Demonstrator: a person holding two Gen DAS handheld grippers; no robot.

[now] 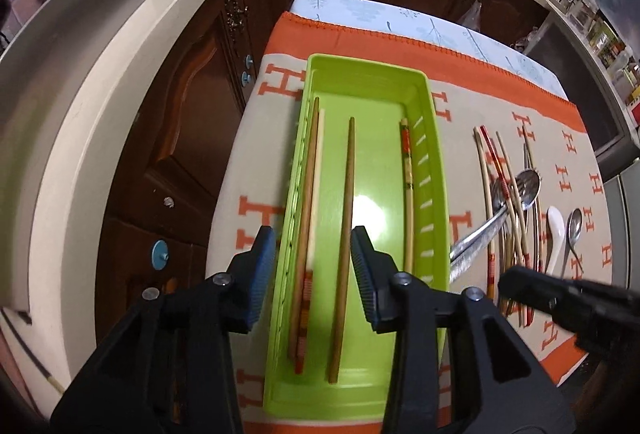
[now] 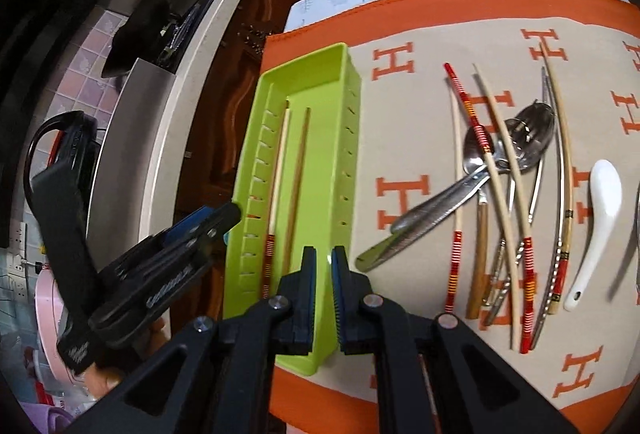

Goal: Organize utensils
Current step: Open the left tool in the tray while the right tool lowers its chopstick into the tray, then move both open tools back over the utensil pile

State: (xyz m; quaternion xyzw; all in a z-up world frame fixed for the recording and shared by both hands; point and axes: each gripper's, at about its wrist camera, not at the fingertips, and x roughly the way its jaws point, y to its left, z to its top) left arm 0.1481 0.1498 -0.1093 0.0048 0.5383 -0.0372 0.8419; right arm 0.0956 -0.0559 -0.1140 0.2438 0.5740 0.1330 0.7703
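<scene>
Left wrist view: left tongs (image 1: 313,254) gape empty above the green tray (image 1: 436,169), which holds four chopsticks (image 1: 347,189). Right tongs (image 2: 324,270) sit almost shut, empty. Right of the tray, beyond, the unsorted pile (image 2: 508,185) of chopsticks and spoons waits; most work remains.

We can read only one sign: the letter H, printed in orange again and again across the cloth (image 2: 420,89) under and ahead of both claws. The white lettering on the left claw (image 2: 236,213), seen to the left of the right claw (image 2: 324,266), is too blurred for us to read.
</scene>
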